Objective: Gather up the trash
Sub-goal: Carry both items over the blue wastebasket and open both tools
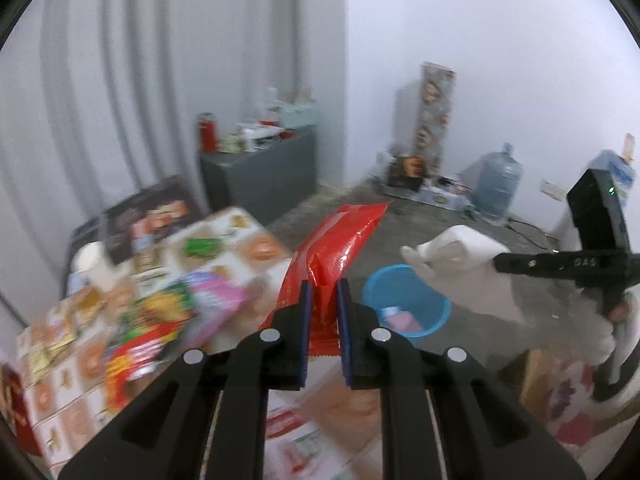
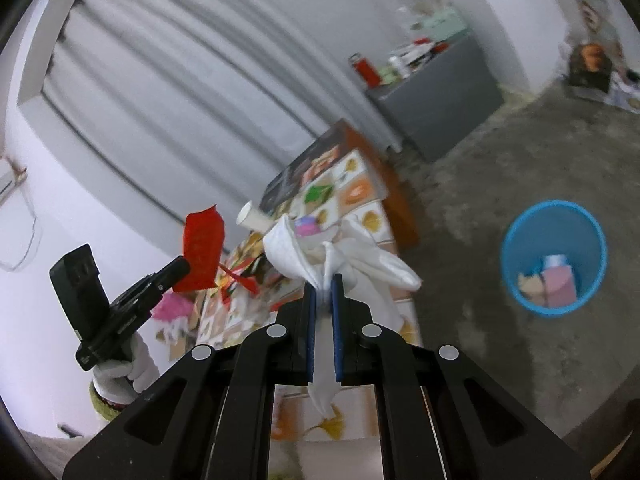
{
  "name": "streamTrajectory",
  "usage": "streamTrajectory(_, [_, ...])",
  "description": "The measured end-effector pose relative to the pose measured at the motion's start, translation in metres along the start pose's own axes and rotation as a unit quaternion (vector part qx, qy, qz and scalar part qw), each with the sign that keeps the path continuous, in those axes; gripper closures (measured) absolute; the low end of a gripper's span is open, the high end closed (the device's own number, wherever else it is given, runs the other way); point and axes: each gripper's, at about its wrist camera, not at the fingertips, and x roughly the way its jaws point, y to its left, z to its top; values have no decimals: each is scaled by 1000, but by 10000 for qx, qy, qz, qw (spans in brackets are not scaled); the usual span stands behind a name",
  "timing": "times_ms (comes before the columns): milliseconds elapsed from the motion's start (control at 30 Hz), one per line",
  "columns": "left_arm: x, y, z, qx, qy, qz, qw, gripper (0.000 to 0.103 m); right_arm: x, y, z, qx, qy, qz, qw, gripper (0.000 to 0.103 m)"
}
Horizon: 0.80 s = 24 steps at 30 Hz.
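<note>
With both grippers loaded, I'm at the carry step: trash is picked up, not yet dropped. Left gripper is clenched on a red wrapper, held up off the table, sticking up and away from the jaws. Right gripper is clamped on a crumpled white tissue, w/ a tail of it hanging back between the fingers. Blue bin sits on the floor to the right of the table, a pink pack and some scraps already inside; in the left wrist view it's just past the wrapper, lower right. More wrappers are on the table, far-left side, blurry, can't tell exactly what.

Next move, as I judge it: swing both claws right and down over the bin's mouth, release one at a time. Tissue is light and may cling to the pads, so I'd open wide over the centre. Wrapper is long, so drop it end-first or it could catch the rim.
</note>
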Motion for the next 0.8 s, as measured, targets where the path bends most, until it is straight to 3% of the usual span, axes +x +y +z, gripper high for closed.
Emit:
streamTrajectory(367, [109, -90, 44, 153, 792, -1109, 9906, 91, -32, -83, 4, 833, -398, -451, 9947, 97])
streamTrajectory(500, [162, -116, 51, 114, 1256, -1371, 9825, 91, -31, -120, 7, 1240, -442, -757, 9884, 97])
streamTrajectory(700, [251, -147, 52, -204, 2024, -1857, 9613, 91, -20, -184, 12, 1919, -362, -1116, 9744, 97])
streamTrajectory(800, [294, -157, 49, -273, 2298, -1845, 9552, 91, -7, -212, 14, 2209, -227, -1211, 9675, 97])
